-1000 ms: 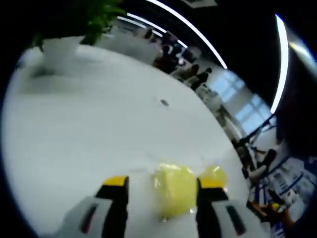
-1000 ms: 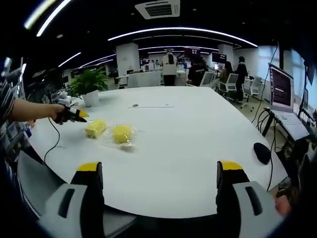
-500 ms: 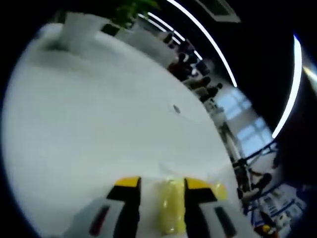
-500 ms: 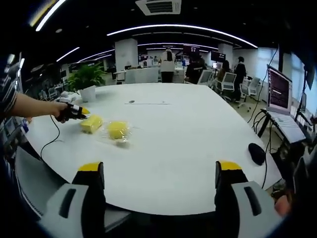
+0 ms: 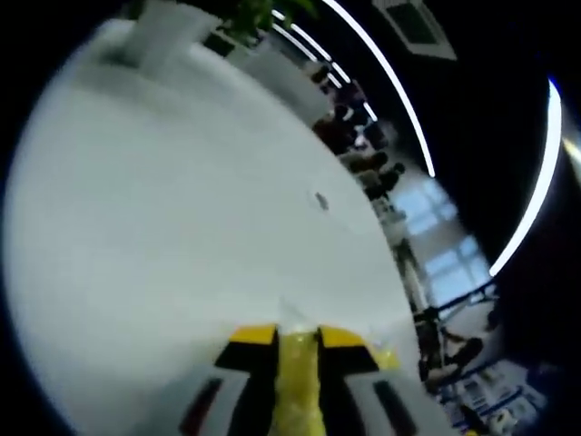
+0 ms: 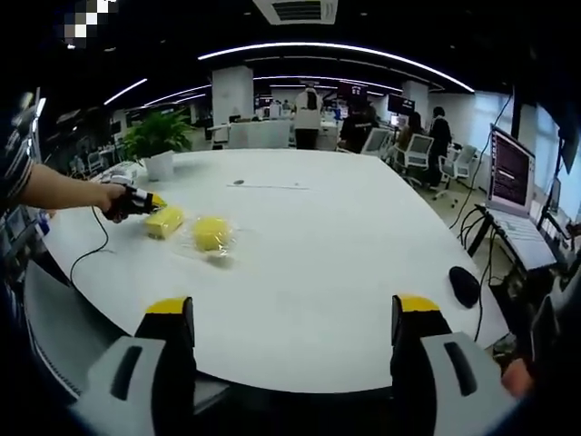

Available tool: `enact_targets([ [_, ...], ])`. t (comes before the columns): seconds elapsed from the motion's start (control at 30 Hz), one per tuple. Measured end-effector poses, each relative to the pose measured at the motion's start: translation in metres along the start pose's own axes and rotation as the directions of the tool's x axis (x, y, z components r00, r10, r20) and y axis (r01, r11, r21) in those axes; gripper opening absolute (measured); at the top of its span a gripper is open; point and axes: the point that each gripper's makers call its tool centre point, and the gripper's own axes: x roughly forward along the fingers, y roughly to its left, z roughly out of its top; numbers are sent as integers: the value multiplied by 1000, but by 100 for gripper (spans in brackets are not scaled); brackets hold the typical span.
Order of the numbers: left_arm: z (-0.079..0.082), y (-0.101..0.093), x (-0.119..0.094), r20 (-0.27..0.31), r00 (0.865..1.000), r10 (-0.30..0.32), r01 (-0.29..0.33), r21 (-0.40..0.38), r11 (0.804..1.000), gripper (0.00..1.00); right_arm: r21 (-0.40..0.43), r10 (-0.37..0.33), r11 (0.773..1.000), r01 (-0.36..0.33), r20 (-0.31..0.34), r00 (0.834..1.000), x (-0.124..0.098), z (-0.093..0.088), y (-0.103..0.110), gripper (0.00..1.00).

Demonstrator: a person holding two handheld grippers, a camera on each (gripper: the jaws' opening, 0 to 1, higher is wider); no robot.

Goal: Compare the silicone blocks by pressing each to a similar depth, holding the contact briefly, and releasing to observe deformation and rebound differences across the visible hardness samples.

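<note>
A: Left side status?

B: Left gripper [image 5: 296, 338] has its fingers [image 5: 252, 337] pinched onto a yellow block [image 5: 297, 381]. I see the block squeezed narrow between the two yellow tips, sitting on the white surface [image 5: 163, 236]. A bit more yellow peeks out just right of the right tip; can't tell what it is from here, the view is blurred.

A: And from the other camera?

B: In the right gripper view I see the left gripper at the far left, held by a hand [image 6: 111, 197], its yellow tip touching the rectangular yellow block [image 6: 164, 221]. A cable [image 6: 91, 247] trails from it over the surface toward the near edge. Just right of that block lies a second one, a rounder yellow block [image 6: 211, 232] in a clear wrapper, near the first; I can't tell whether they touch.

A: Right gripper?

B: Right gripper [image 6: 292, 316] has its fingers [image 6: 168, 318] wide apart, gripping nothing. Both blocks are well ahead of them and off to the left.

A: Anything else on the surface?

B: A potted plant [image 6: 159, 143] past the blocks, far left. A small dark spot with a thin line beside it further out, ahead of my right fingers. A black mouse [image 6: 463, 286] near the right edge, ahead-right of the right finger. Off the surface on the right, a laptop [image 6: 513, 191] with its screen lit. People [image 6: 308, 116] stand and sit in the background under ceiling light strips.
</note>
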Motion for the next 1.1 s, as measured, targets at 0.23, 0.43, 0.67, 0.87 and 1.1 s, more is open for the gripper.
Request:
enact_targets([
  [0.23, 3, 1, 0, 35, 999, 4, -3, -12, 1000, 7, -21, -4, 1000, 4, -12, 1000, -1, -1, -2, 82],
  [0.43, 2, 0, -2, 42, 999, 8, -10, 38, 999, 0, -32, 5, 999, -6, -26, 1000, 1, -4, 1, 80],
  [0.67, 7, -12, -11, 92, 995, -25, 18, 86, 996, 0, -31, 20, 999, -22, -36, 999, 2, -9, 5, 79],
  [0.87, 18, -48, -29, 135, 983, -123, 99, 176, 979, 0, -19, 34, 999, -35, -29, 999, 4, -10, 8, 79],
  [1.1, 15, -98, -57, 157, 955, -250, 192, 313, 930, 0, -23, 78, 997, -79, -15, 997, 15, -8, 22, 78],
])
